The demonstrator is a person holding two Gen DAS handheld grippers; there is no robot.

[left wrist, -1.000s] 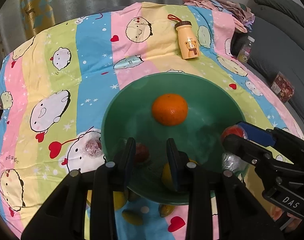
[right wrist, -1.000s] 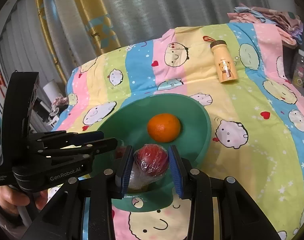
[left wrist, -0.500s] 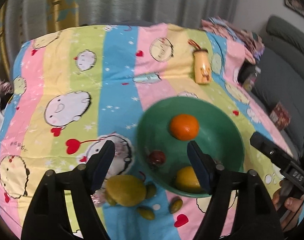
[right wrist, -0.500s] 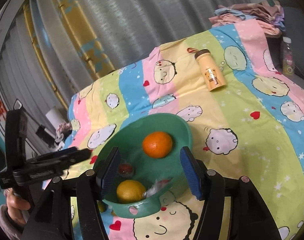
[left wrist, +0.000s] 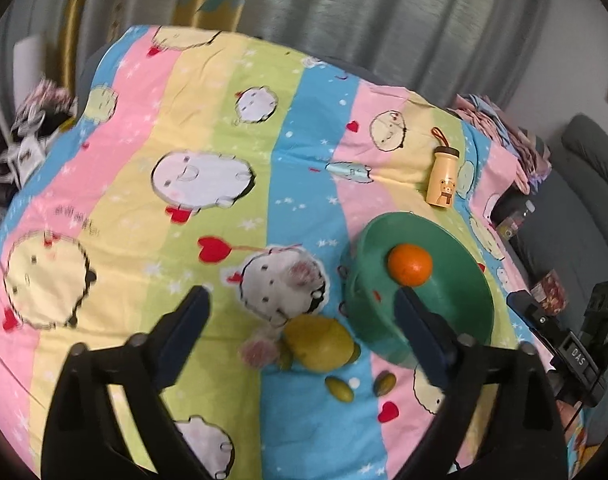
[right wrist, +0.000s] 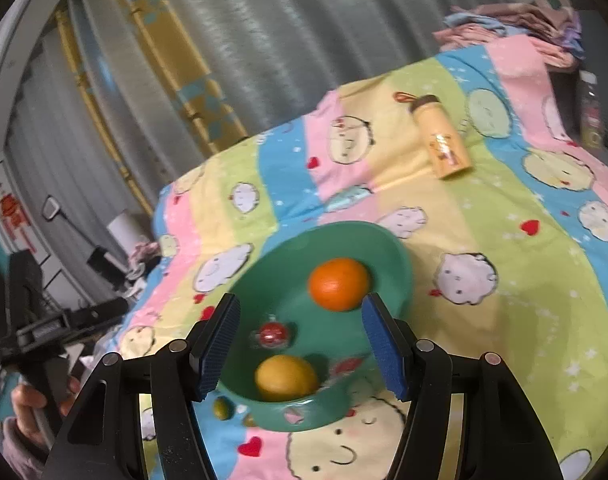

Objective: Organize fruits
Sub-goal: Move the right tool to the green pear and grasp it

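Hovering wide apart and empty, the left claw has just been opening, and nothing sits between its dark-blue pads. Directly ahead of it and a little below, on the striped cartoon-print cloth that covers the tabletop, lies a large yellow-green lemon-shaped fruit; a small clear-wrapped pinkish sweet-like item rests just to that fruit's left, and two small olive-green fruits lie nearer the claw, toward its right finger. The round green plastic bowl stands just beyond the right finger, with a bright orange citrus inside. The right claw stands partly apart over the bowl's near rim, gripping nothing; within the last second its jaws were opening, then levelled off. Between and below its pads, in the bowl, sit a yellow round fruit, a small red wrapped fruit and, close to the right pad, something red in clear film that I cannot make out. A yellow bear-printed bottle lies on its side well beyond both claws. To my eye the step in hand is the change-over between a drop into the bowl and the next pick. The next move, I'd judge, calls for lowering the left claw around the big yellow-green fruit, squared so the pads meet its widest part, without nudging the wrapped item or the small fruits beside it.
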